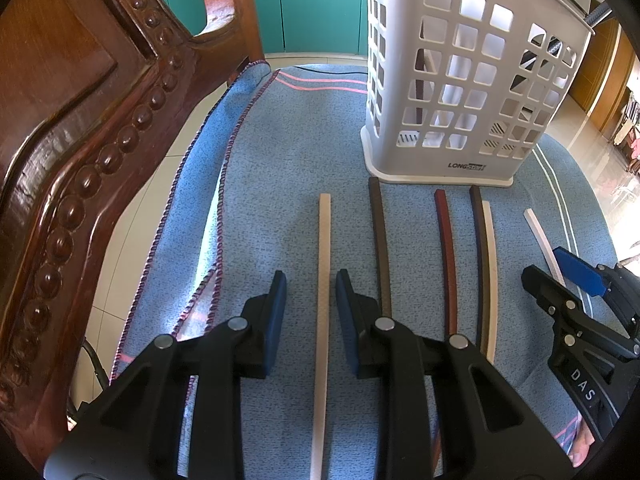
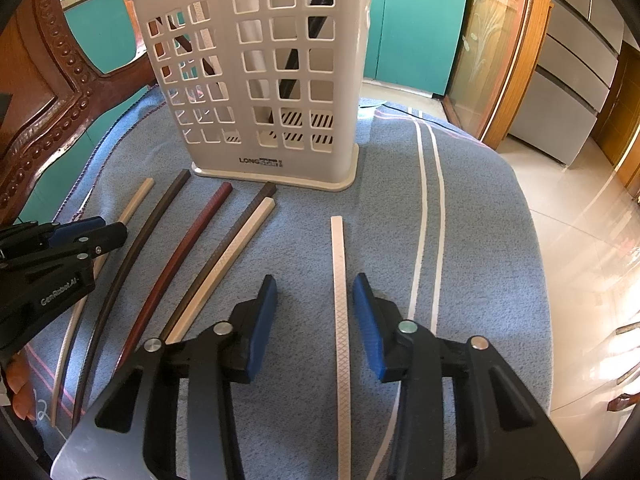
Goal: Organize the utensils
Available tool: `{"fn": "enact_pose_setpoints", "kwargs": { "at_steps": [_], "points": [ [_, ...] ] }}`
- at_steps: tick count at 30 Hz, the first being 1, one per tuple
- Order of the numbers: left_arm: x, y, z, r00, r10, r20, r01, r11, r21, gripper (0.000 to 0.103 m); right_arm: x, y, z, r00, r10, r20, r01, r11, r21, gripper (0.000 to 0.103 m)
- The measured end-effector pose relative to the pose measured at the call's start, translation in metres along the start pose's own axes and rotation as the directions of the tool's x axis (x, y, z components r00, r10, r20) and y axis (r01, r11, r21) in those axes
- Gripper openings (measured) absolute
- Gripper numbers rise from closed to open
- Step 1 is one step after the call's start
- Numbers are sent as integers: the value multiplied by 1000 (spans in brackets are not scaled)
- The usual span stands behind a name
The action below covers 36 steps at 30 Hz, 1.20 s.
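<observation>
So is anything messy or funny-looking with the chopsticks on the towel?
Mostly tidy. Six chopsticks lie in a row before the white basket. One oddity: the dark brown chopstick and a cream chopstick lie pressed together, while the rest lie apart. The blue towel is bunched along its left edge.

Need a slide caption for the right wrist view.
Right hand-held gripper open astride a white chopstick on blue cloth, perforated holder behind.

Carved wooden chair, teal cabinets and sunlit glossy tiled floor surround the scene.
</observation>
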<state>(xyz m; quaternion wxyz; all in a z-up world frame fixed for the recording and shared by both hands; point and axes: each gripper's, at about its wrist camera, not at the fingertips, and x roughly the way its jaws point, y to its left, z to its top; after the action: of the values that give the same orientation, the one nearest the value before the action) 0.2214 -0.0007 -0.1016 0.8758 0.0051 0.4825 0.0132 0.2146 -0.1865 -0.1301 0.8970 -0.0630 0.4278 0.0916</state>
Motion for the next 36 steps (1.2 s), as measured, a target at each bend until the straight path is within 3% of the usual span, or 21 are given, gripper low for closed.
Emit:
{"fn": "enact_pose_setpoints", "kwargs": {
  "at_steps": [5,20,36],
  "points": [
    [0,-5,1,1000,-30,2,30,999,19,7,0,3,1,1000,26,-4,-26,1000,-4,8],
    [-21,3,-1,994,-98,54,97,995,14,7,-17,-5,0,988,156,16,-156,988,12,6],
    [-39,4,-16,990,-107,89,106,994,15,7,-35,3,-8,977,203,69,-201,979,-36,6]
  ]
}}
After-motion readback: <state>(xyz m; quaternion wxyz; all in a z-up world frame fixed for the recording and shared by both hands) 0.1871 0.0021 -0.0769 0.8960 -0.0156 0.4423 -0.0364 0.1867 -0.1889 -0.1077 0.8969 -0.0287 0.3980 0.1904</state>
